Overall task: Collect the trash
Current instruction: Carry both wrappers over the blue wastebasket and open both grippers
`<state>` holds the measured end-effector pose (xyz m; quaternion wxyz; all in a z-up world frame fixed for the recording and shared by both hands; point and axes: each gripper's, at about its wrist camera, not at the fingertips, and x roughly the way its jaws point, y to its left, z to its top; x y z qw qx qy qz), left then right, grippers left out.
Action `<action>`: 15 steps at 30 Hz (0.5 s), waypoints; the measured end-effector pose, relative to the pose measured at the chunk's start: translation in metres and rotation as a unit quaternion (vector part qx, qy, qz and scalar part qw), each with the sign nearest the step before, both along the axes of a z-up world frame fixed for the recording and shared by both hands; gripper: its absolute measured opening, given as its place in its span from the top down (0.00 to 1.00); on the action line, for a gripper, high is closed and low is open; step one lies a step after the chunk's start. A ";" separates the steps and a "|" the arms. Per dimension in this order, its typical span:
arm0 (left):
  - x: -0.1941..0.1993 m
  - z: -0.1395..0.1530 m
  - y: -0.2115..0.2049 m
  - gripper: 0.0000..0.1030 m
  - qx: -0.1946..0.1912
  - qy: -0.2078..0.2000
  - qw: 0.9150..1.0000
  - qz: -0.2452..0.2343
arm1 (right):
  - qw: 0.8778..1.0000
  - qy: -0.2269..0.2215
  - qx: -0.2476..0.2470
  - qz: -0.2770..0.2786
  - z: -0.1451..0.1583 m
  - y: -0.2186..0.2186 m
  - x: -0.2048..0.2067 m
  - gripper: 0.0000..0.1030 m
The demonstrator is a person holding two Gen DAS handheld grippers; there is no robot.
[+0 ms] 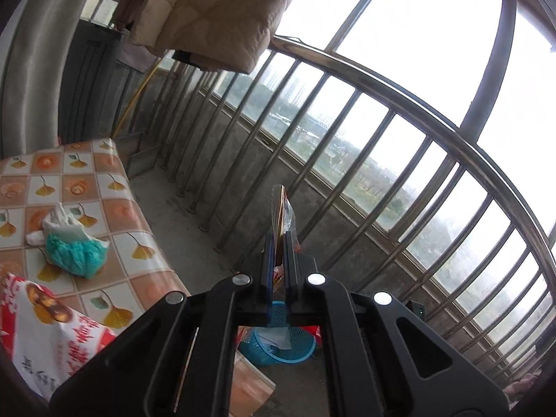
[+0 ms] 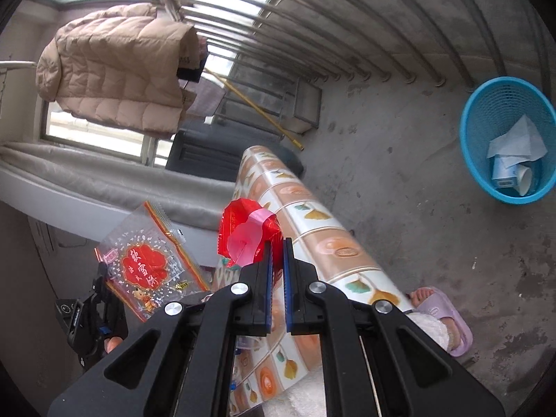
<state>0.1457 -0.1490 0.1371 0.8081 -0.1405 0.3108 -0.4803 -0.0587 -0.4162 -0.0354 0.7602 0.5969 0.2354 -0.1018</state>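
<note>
Both pieces of trash look almost weightless, thin and crackly, so a pinch near one edge should carry them, though slick film could slide out of a loose grip and flutter when dropped. The left gripper [image 1: 278, 243] is clamped on the clear printed bag [image 2: 153, 260], seen edge-on from its own camera as a thin sliver standing up from the pads; from the right wrist view it shows as a see-through pouch with a red label, gold trim and a small cartoon figure. The right gripper [image 2: 276, 248] is closed on a crumpled red wrapper [image 2: 248, 236] with a pink strip across it, soft and crushable. The blue basket [image 2: 507, 139] stands on the concrete floor by the railing; the red wrapper is held well away from it, above the tiled-pattern table [image 2: 312, 229], while the bag appears to hang nearly over the basket, though the gripper body hides much of that. A teal-and-white wad [image 1: 73, 243] lies on the table, away from the basket.
</note>
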 end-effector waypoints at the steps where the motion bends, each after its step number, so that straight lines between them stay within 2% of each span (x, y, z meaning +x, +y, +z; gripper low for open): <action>1: -0.004 -0.008 -0.016 0.97 0.004 0.008 1.000 -0.008 | 1.000 0.005 0.003 -0.013 -0.005 -0.005 -0.011 0.94; 6: -0.022 -0.050 -0.098 0.97 0.039 0.030 0.997 -0.051 | 0.994 0.046 0.012 -0.094 -0.035 -0.034 -0.072 0.94; 9: -0.030 -0.078 -0.149 0.97 0.072 0.041 0.994 -0.068 | 0.986 0.079 0.020 -0.146 -0.058 -0.053 -0.104 0.94; 15: -0.032 -0.142 -0.250 0.97 0.145 0.077 0.981 -0.106 | 0.969 0.126 0.035 -0.208 -0.101 -0.089 -0.129 0.94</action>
